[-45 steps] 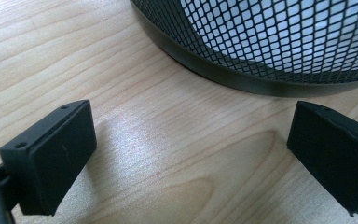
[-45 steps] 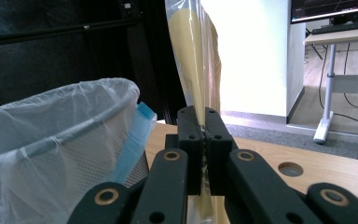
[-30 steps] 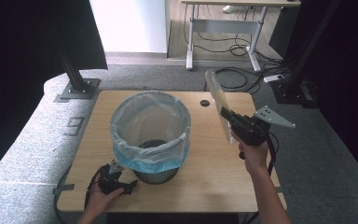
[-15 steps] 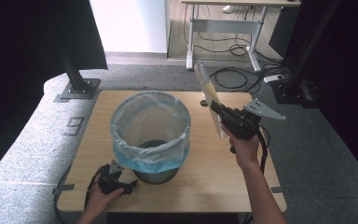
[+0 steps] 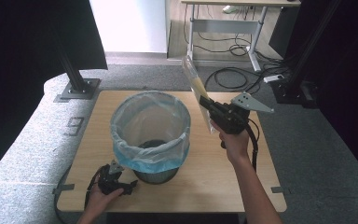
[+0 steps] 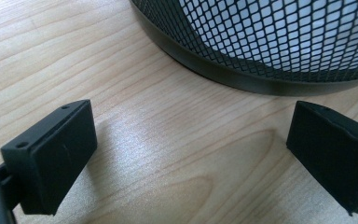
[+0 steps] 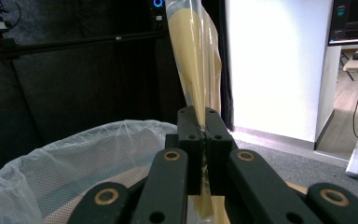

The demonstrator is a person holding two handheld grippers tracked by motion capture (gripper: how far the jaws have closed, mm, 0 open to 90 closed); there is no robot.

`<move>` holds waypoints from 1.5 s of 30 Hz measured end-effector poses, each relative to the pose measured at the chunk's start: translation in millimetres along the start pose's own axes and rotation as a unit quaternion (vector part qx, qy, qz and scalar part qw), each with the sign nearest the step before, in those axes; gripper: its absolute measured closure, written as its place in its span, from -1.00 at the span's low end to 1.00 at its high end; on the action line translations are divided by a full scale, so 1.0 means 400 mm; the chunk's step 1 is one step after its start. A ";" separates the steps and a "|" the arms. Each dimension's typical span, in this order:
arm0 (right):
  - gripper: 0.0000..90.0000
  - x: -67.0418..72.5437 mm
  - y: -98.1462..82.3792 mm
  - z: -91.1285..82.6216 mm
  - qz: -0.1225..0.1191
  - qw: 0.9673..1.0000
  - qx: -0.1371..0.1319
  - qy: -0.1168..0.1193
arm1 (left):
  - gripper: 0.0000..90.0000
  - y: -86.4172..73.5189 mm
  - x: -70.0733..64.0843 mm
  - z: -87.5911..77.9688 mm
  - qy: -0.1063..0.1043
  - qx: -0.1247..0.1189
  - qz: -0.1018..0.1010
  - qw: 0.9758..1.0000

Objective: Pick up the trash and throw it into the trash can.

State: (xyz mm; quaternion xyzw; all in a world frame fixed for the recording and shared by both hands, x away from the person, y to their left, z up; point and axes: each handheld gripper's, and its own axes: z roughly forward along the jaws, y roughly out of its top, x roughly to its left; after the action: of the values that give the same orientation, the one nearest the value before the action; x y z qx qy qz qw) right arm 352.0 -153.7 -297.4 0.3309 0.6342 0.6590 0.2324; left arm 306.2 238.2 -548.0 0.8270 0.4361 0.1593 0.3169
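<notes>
A black mesh bin lined with a pale blue plastic bag stands in the middle of the wooden table. My right gripper is shut on a flat clear packet with a tan sheet inside, held upright just right of the bin's rim. In the right gripper view the packet rises from between the pressed jaws, above the bag's rim. My left gripper lies low on the table at the bin's front left, open, with only bare wood between its jaws and the mesh base just ahead.
The table's front edge runs close to the left hand. A grey padded surface borders the table on the left. Behind the table are a black stand base, floor cables and a desk's legs.
My right gripper has carried the packet up and toward the bin, from over the table's right side to beside the rim. The left gripper has stayed put.
</notes>
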 end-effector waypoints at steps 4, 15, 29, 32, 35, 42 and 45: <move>0.95 0.011 0.009 0.010 -0.006 1.000 0.002 0.003 | -0.97 0.000 0.000 0.000 0.000 0.000 0.001 1.000; 0.95 0.055 0.035 0.056 -0.013 1.000 0.000 0.022 | -0.97 0.000 0.000 0.000 -0.001 0.000 0.001 1.000; 0.95 0.104 0.061 0.116 -0.017 0.999 -0.002 0.046 | -0.97 0.000 0.000 0.000 -0.001 0.000 0.001 1.000; 0.95 0.114 0.068 0.130 -0.020 0.999 0.000 0.049 | -0.97 0.000 0.000 0.000 -0.002 0.000 0.001 1.000; 0.95 0.126 0.071 0.144 -0.022 0.998 0.002 0.054 | -0.97 0.000 0.000 0.000 -0.002 0.000 0.001 1.000; 0.95 0.148 0.059 0.185 -0.024 0.997 0.011 0.066 | -0.97 0.000 -0.001 0.000 -0.002 0.000 0.002 1.000; 0.95 0.153 0.056 0.197 -0.023 0.997 0.012 0.069 | -0.97 0.000 0.000 0.000 -0.002 0.000 0.002 1.000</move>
State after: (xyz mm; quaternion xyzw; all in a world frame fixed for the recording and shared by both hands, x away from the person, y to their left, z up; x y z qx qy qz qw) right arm 370.9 -57.6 -268.5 0.2726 0.6642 0.6670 0.1991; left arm 306.0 238.0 -548.1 0.8280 0.4341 0.1581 0.3179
